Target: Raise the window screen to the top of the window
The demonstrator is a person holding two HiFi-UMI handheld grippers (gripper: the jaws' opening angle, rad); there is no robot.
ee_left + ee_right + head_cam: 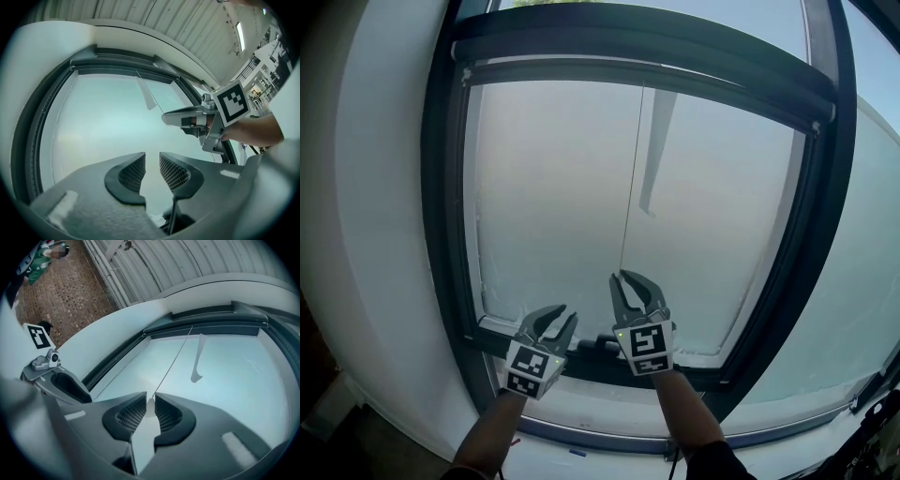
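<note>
The right gripper's (150, 401) jaws are clamped on the pale end piece of a thin cord (171, 364), with the mesh pads close on either side of it. From there the cord runs straight up and away to the dark top rail (206, 326). In the head view its long axis is almost vertical, leaning a little to the right toward the top.

The left gripper's (152, 159) jaws stand apart with nothing between them, only the pale window beyond. It is just to the left of the right gripper and lower, near the bottom bar of the frame (441, 187). Both grippers point up and toward the window.

The screen (553, 187) lies flat across the opening as a milky sheet. It reaches from the top rail down to about the bottom bar, though its lower edge is hard to make out. It is taller than it is wide. A pale strip (656, 150) hangs from the top rail just right of the cord and ends about halfway down.

A white wall (375, 187) surrounds the dark frame. Two forearms (689, 417) enter from the bottom edge of the head view.
</note>
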